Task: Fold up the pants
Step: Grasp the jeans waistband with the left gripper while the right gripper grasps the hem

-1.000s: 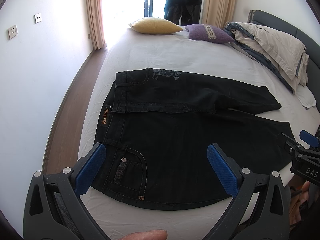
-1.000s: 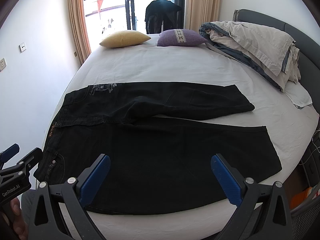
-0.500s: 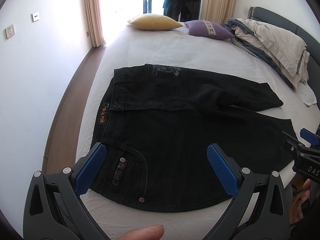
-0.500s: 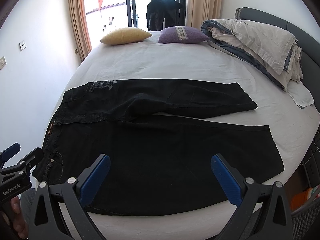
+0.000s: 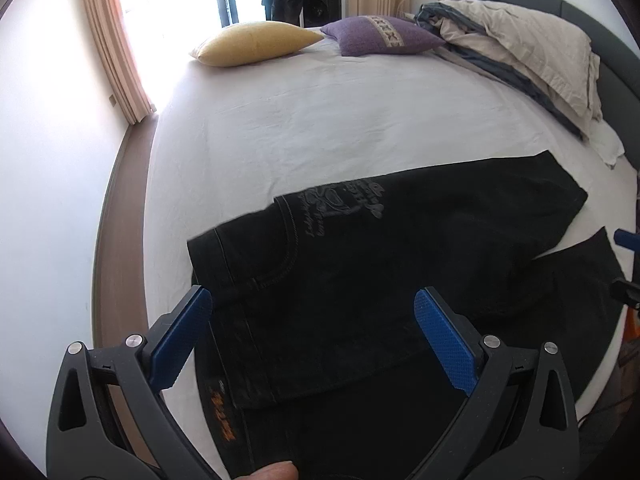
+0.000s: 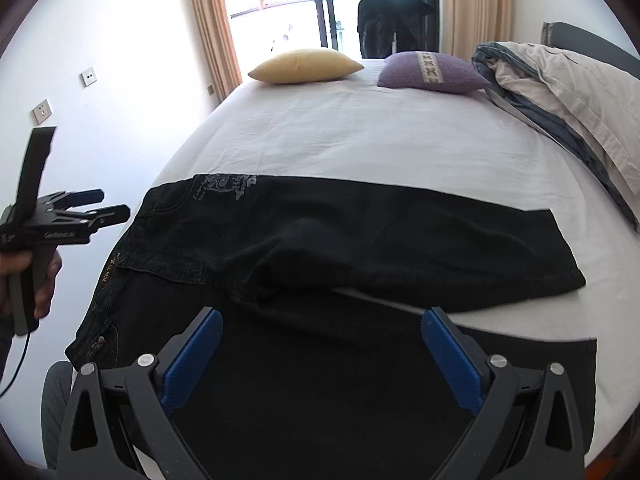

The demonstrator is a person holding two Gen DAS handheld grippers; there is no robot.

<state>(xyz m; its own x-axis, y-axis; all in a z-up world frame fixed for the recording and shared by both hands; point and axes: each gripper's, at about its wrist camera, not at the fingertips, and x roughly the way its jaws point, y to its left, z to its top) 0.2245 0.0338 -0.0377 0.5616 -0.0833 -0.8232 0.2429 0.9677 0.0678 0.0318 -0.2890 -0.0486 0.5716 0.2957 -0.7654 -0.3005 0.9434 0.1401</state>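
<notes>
Black jeans (image 6: 340,248) lie flat on the white bed (image 6: 380,136), waist to the left, legs running right; the far leg overlaps the near one. They also show in the left wrist view (image 5: 400,248), with a grey print near the waist. My left gripper (image 5: 312,336) is open and empty, above the waistband end; it also shows in the right wrist view (image 6: 98,204). My right gripper (image 6: 322,350) is open and empty, above the near leg around the crotch.
A yellow pillow (image 6: 306,66) and a purple pillow (image 6: 430,72) lie at the far end of the bed. A rumpled duvet with pillows (image 6: 568,104) is piled along the right side. A wall (image 6: 100,60) and wooden floor (image 5: 116,216) flank the bed's left edge.
Both grippers have moved forward and lower over the jeans. The left one has gone toward the waistband, the right one toward the crotch. Both stay open.
</notes>
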